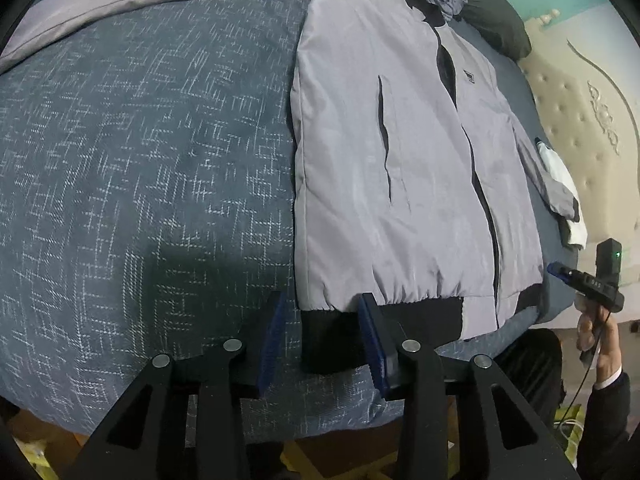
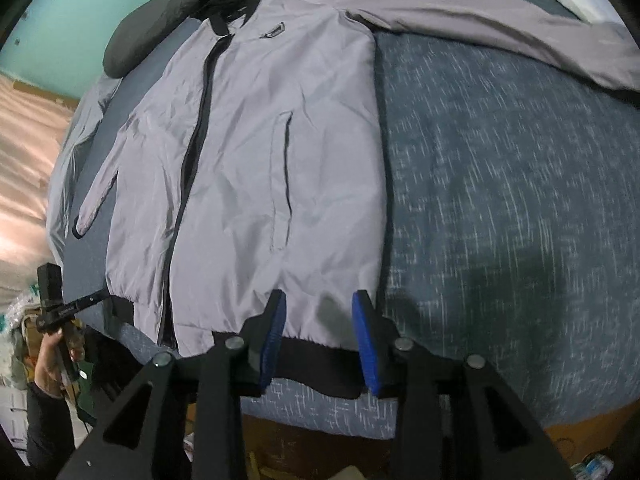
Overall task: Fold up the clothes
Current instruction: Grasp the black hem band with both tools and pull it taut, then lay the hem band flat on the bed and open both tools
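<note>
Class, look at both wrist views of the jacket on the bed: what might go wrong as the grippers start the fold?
1. Both grippers, left gripper and right gripper, are open at the black hem, near the bed edge; the jacket might slide off.
2. The spread sleeve may drag or bunch.
3. A pinch could catch the bedspread.

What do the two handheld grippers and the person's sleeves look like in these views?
Both the left gripper and right gripper have black angular frames, round silver pivot bolts and ribbed blue fingers. A thin dark cable hangs from the right gripper's handle. Both sleeves are dark.
</note>
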The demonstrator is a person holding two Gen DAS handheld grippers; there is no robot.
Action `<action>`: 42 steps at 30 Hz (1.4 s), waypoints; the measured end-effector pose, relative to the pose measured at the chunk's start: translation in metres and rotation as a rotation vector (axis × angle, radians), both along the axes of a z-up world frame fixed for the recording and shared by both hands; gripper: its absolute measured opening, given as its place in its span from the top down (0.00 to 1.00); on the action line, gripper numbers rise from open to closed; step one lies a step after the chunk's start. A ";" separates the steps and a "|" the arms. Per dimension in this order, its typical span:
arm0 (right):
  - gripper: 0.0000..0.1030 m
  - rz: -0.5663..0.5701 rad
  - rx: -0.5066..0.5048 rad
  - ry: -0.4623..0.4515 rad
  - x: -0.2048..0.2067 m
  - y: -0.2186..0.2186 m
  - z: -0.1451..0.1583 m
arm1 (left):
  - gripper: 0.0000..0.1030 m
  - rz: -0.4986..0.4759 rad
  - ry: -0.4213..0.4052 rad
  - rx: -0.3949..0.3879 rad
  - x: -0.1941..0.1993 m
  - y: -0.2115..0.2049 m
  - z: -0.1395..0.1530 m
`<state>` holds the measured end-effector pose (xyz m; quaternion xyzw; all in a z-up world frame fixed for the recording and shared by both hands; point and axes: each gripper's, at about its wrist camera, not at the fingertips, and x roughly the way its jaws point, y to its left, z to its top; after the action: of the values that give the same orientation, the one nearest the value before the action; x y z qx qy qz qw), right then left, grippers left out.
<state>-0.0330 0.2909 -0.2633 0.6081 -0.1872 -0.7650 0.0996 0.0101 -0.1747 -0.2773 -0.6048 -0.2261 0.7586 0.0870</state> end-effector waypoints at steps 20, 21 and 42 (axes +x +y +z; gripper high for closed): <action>0.63 -0.047 -0.022 -0.073 0.024 0.021 -0.030 | 0.77 -0.016 -0.003 0.027 0.005 -0.003 -0.006; 0.63 -0.051 -0.024 -0.073 0.024 0.021 -0.030 | 0.81 -0.015 -0.002 0.020 0.005 -0.003 -0.006; 0.62 -0.059 -0.053 -0.068 0.024 0.022 -0.027 | 0.94 -0.046 0.043 0.035 0.033 -0.017 0.011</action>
<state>-0.0093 0.3133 -0.2900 0.6252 -0.2284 -0.7412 0.0865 0.0429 -0.1920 -0.2664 -0.5918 -0.2235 0.7652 0.1197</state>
